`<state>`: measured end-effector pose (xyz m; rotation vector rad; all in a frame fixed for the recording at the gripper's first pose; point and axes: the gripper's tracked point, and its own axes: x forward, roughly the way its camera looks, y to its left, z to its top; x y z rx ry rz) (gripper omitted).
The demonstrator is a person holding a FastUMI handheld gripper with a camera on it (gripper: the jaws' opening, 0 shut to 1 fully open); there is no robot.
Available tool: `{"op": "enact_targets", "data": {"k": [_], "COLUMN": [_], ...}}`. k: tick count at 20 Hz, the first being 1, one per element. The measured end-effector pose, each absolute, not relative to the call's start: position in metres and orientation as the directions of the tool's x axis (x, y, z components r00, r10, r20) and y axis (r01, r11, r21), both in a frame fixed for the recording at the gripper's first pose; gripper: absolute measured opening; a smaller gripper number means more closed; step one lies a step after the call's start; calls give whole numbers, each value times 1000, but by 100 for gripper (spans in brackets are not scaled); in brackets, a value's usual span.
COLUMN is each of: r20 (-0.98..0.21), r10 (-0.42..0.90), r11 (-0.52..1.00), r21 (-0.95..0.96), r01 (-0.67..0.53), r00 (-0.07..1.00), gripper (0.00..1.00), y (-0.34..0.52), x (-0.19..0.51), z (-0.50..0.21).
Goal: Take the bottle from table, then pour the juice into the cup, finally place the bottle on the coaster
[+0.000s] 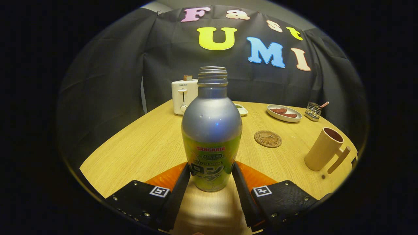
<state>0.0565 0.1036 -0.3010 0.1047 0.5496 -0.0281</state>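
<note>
A silver and green bottle (211,130) with its cap off stands upright on the wooden table (143,150). My gripper (210,170) is shut on the bottle's lower part, with a black finger pad (183,182) against each side. The bottle's base rests on the table. A round cork coaster (267,139) lies beyond the fingers to the right. Further right and nearer, a tan cup (323,150) with a handle stands upright; its inside looks dark.
At the back of the table stands a white toaster (184,96), partly behind the bottle. A small dish (241,109), an oval plate with brown food (283,113) and a metal holder (313,111) line the far right edge.
</note>
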Motion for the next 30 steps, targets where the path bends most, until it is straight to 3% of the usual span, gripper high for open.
{"op": "enact_targets", "data": {"k": [15,30], "r20": [-478,-393], "r10": [89,146], "r11": [933,713], "r21": [347,678], "r01": [95,179], "r00": [874,908], "gripper": [75,75], "y": [76,22], "x": [69,58], "z": [-241,-223]}}
